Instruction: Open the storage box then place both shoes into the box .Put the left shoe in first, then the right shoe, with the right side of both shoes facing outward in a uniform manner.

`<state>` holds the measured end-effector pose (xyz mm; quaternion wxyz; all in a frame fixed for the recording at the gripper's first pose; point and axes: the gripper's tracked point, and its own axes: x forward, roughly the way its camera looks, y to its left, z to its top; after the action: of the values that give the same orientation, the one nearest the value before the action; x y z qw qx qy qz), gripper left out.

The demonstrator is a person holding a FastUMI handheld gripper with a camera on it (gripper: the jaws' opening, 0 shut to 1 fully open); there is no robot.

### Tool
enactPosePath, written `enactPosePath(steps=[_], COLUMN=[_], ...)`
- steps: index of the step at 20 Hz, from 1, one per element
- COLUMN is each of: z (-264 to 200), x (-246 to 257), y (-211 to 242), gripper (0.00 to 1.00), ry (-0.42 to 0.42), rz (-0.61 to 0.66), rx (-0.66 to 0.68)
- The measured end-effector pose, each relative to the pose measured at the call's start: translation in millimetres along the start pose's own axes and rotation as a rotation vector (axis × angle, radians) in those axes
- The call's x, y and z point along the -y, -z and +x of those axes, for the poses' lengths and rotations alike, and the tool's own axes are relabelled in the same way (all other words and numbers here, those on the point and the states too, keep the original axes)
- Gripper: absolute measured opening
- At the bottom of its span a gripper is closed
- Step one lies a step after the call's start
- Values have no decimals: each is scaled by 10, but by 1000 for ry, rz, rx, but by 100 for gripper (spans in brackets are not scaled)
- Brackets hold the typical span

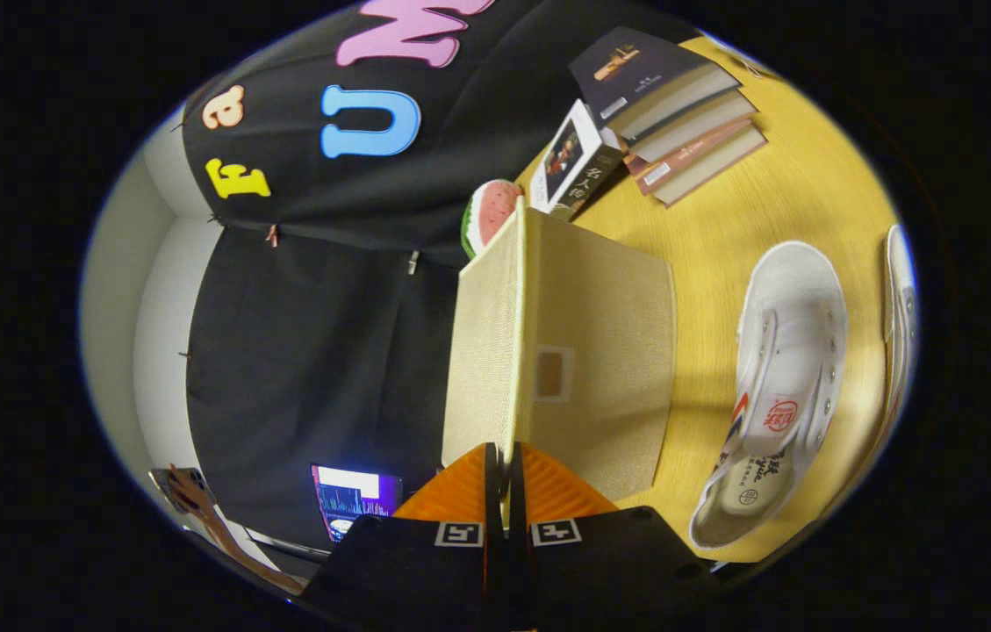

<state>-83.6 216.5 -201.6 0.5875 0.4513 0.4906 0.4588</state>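
Fingers (pixel 504 474) pinched nearly closed on the box lid (pixel 600 369) edge; both shoes (pixel 780 395) lie right of it on the counter (pixel 802 193).

Beige fabric storage box (pixel 600 351) on the table, beside two white canvas shoes (pixel 780 386), laceless.

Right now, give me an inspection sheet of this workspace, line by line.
Surface: yellow wooden table.
Job's things: beige storage box, its lid pinched at the edge; white shoe beside the box; second shoe beyond it.
Clutter: stack of books, one book leaning, watermelon-slice toy behind the box.
Gripper: gripper shut on the lid edge.
Cables: nothing seen.
Surroundings: lit screen, a hand with a phone.
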Motion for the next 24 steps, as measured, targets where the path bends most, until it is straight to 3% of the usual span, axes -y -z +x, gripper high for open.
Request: enactPosePath(steps=[4, 8, 14, 24], z=[-22, 27, 384, 1440], x=[-386, -909, -1593, -2193], y=[-23, -82, 50, 205], gripper=[6, 9, 9, 10], ry=[-19, -37, -52, -120], rz=[-91, -261, -478, -501], rx=[20, 53, 29, -39])
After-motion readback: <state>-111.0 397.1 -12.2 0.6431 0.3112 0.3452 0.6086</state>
